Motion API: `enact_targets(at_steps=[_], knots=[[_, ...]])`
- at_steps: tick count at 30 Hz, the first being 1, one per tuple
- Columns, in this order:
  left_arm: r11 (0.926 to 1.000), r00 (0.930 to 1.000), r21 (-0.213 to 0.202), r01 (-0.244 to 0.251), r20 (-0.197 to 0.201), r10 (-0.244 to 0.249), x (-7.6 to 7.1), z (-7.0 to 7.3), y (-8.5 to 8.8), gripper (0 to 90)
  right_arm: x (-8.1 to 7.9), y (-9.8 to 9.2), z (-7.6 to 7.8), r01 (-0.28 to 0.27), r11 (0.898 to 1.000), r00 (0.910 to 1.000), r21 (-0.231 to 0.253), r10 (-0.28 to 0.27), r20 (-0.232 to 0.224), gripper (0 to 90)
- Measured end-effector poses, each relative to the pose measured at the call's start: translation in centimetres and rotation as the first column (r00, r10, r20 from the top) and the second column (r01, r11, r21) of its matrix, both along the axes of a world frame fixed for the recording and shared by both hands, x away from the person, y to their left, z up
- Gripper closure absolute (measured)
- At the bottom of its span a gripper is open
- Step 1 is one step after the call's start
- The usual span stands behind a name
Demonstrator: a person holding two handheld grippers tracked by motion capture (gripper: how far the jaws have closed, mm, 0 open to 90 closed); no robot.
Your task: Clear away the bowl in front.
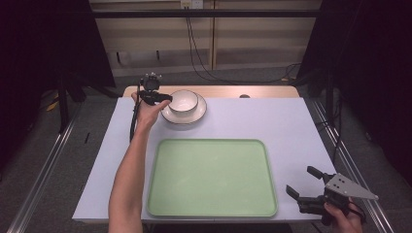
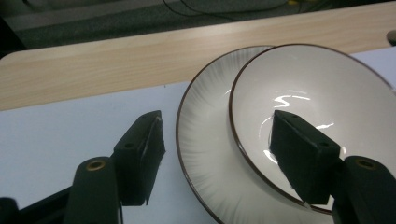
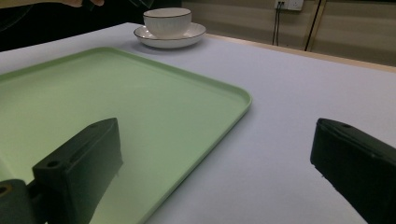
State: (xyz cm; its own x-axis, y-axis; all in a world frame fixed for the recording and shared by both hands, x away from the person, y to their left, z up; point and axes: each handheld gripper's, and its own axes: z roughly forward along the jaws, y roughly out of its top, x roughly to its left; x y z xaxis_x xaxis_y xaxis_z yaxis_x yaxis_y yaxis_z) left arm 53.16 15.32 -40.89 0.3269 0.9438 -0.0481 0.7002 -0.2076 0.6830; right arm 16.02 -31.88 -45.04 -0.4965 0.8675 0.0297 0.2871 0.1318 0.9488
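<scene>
Right now the left tongs sit at the far left part of the worktop, straddling the near-left rim of the bowl. In the left gripper view one jaw is inside the bowl, against or just off its inner wall; can't tell which. The other jaw hangs outside, over the worktop just beside the plate's edge, clearly apart from the bowl. So the left tongs are released, with the bowl rim and part of the plate between the jaws and no squeeze on them.

The bowl is white with a dark rim and stands upright on the white plate, which also has a dark rim. Both are near the far edge of the worktop, left of centre, just this side of the bare wooden strip along that edge. In the left gripper view the bowl sits off-centre on the plate, pushed toward one side.

A green tray lies flat at the middle of the near edge, nothing on it, well apart from the plate.

The right tongs are at the near right corner of the worktop, just beside the tray's right edge, held by the right hand. Their jaws are spread wide and released, nothing between them; in the right gripper view the tray's corner and bare worktop show between them, bowl and plate far off.

The left forearm reaches in along the tray's left side.
</scene>
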Motion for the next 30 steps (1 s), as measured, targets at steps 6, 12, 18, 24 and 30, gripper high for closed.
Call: enact_targets(at_steps=[6, 12, 18, 24, 30], knots=[[0.9992, 0.9993, -0.022, -0.035, -0.016, 0.034, 1.2, -0.8, 0.4, 42.1, -0.1, 0.0, 0.0, -0.002, 1.0, 1.0, 0.001, 0.002, 0.001, 1.4], [0.9998, 0.9979, -0.014, -0.01, -0.064, 0.009, 1.9, -1.6, 0.1, 42.0, 0.1, -0.1, -0.1, 0.0, 1.0, 1.0, 0.002, 0.0, -0.005, 1.5], [0.9981, 0.9942, -0.03, -0.053, -0.095, 0.05, 2.5, -2.1, -0.9, 49.8, 0.0, 0.0, -0.1, -0.004, 1.0, 1.0, 0.0, 0.004, -0.007, 1.5], [0.9963, 0.9868, -0.057, -0.064, -0.152, 0.055, 2.7, -2.7, -1.3, 67.8, 0.0, 0.0, -0.1, -0.011, 1.0, 0.9999, -0.004, 0.011, -0.012, 1.7], [0.9911, 0.9794, -0.113, -0.069, -0.197, 0.046, 2.9, -3.8, -1.3, 74.2, 0.0, -0.1, -0.1, -0.013, 1.0, 0.9998, -0.004, 0.013, -0.012, 1.6]])
